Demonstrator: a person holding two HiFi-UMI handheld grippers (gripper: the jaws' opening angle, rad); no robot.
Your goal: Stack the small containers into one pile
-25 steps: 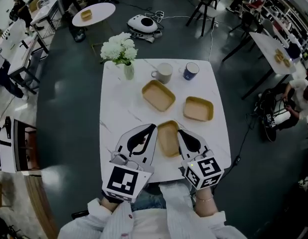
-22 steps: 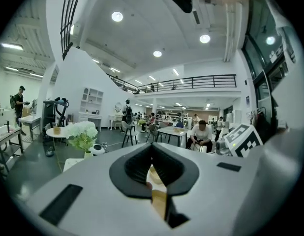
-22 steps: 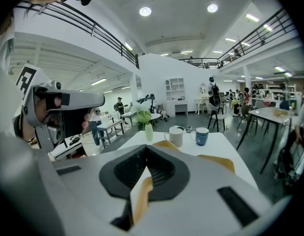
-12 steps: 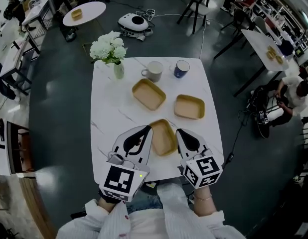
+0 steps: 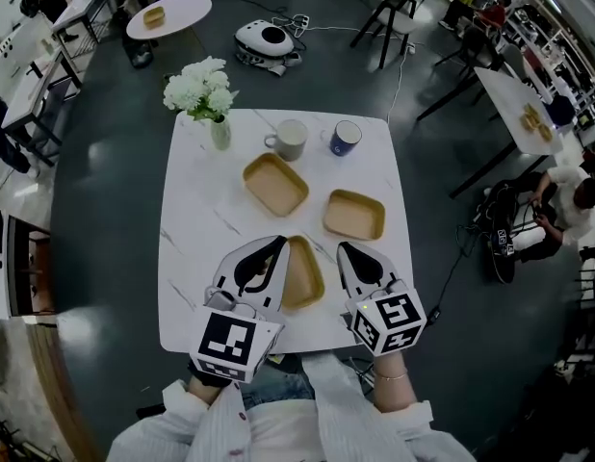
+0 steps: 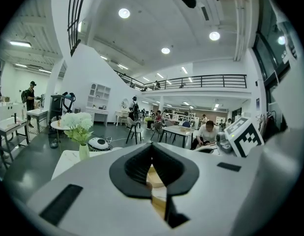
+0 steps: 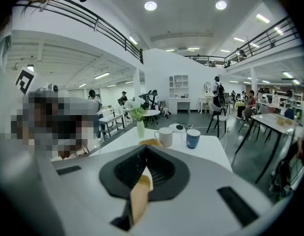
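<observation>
Three shallow tan containers lie apart on the white table (image 5: 196, 229): a far one (image 5: 274, 183), one to the right (image 5: 354, 215) and a near one (image 5: 302, 273). The near one lies between my grippers. My left gripper (image 5: 280, 242) is shut and empty, and its body overlaps that container's left rim. My right gripper (image 5: 340, 246) is shut and empty too, a small gap to the right of it. In the left gripper view the shut jaws (image 6: 152, 145) show tan container (image 6: 157, 181) through their gap. The right gripper view shows the same below its jaws (image 7: 144, 149).
At the table's far edge stand a vase of white flowers (image 5: 219, 131), a white mug (image 5: 290, 140) and a blue mug (image 5: 344, 138). Dark floor surrounds the table. A round white device (image 5: 266, 39), chairs, other tables and seated people are farther off.
The head view has shifted, so the table sits further left in the picture. Both grippers stay shut beside the near container; the right one now shows a small gap from its rim.
</observation>
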